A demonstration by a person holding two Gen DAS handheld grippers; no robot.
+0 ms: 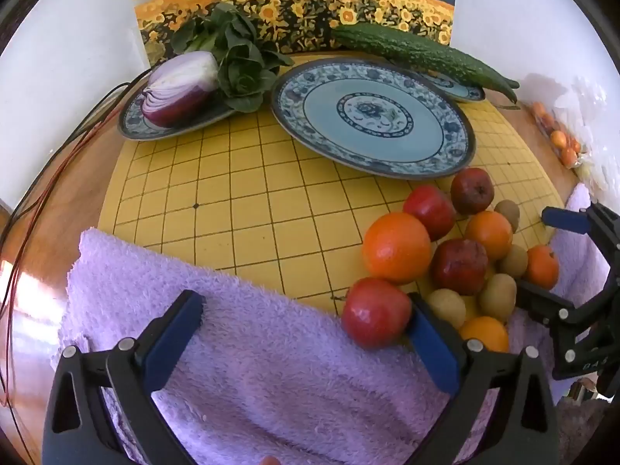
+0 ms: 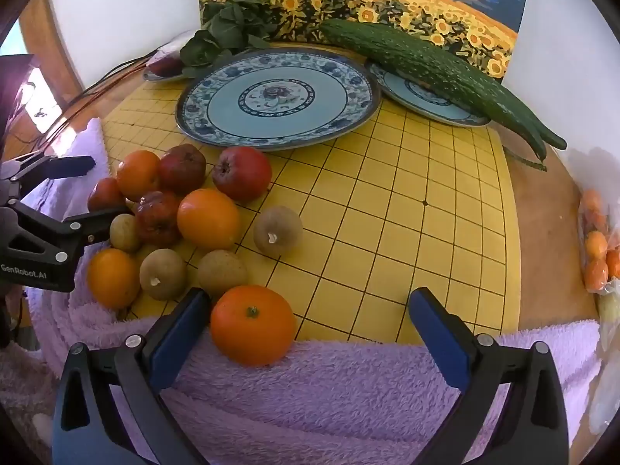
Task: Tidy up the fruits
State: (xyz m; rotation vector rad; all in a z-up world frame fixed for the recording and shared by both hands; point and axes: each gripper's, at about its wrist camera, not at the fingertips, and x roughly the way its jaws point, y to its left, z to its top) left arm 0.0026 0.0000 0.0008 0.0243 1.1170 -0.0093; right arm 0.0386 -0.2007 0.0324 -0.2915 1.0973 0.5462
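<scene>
my left hand-held gripper is spread as wide as it goes with nothing between its blue pads, only the lilac towel under it. its right pad sits just beside a red apple at the towel's edge, whether touching i cannot tell. my right hand-held gripper is just as wide and also holds nothing; an orange rests on the towel's edge just beside its left pad, inside the span of the jaws but not pressed.

both grippers tip steeply down toward the table, side by side, each showing at the edge of the other's view.

the fruit is heaped between them on the yellow grid mat: oranges, red apples and brownish kiwis packed against one another. i judge the oranges and apples firm, round and fairly heavy, likely to roll if nudged, so i would close across the widest middle, pads on opposite sides. the apple skins look glossy, perhaps slippery. the kiwis seem smaller and softer, wanting a gentler squeeze.

beyond the pile lies the big blue patterned plate, bare. farther back, a half red onion and leafy greens share a plate, and a long cucumber lies across another.
</scene>
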